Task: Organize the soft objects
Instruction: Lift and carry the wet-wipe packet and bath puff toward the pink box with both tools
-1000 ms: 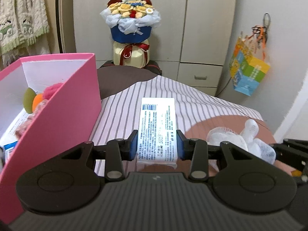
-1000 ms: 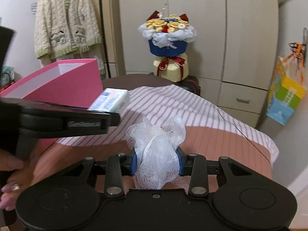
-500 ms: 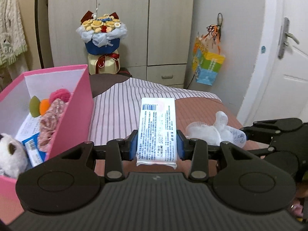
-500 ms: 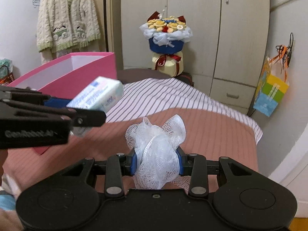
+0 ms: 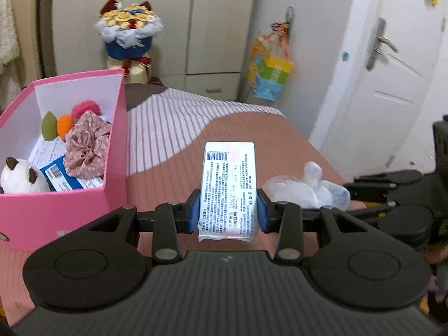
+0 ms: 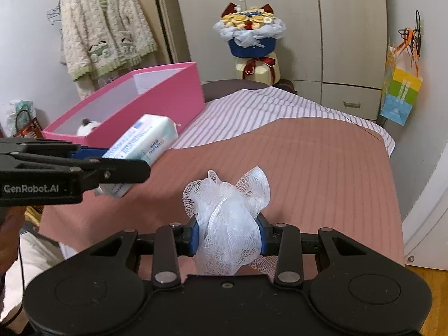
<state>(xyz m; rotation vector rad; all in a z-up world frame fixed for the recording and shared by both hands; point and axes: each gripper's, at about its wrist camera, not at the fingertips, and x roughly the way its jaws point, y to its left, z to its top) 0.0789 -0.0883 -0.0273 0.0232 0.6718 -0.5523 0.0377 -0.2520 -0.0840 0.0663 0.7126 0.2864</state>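
Midway over the bed (image 6: 308,151), I carry one soft item in each hand: my left hand-held gripper (image 5: 228,214) is clenched on a white tissue pack (image 5: 228,187), its blue pads pressing the pack's long sides, while my right hand-held gripper (image 6: 228,236) is clamped around a white mesh bath pouf (image 6: 228,218) that bulges above and below the jaws. Both items hang clear of the bedspread, and from the right wrist view the tissue pack sits between me and the pink box (image 6: 156,103), which stands open on the bed to my left. Inside it, the left wrist view shows a plush panda (image 5: 19,177), a floral scrunchie (image 5: 86,145) and small coloured pom-poms (image 5: 65,121) already gathered. The step in hand looks like delivery to that box. To do it well, I judge each item should be brought over the rim and lowered inside before letting go, one hand at a time so the grippers do not collide; the pouf may snag on a pad as it springs back.
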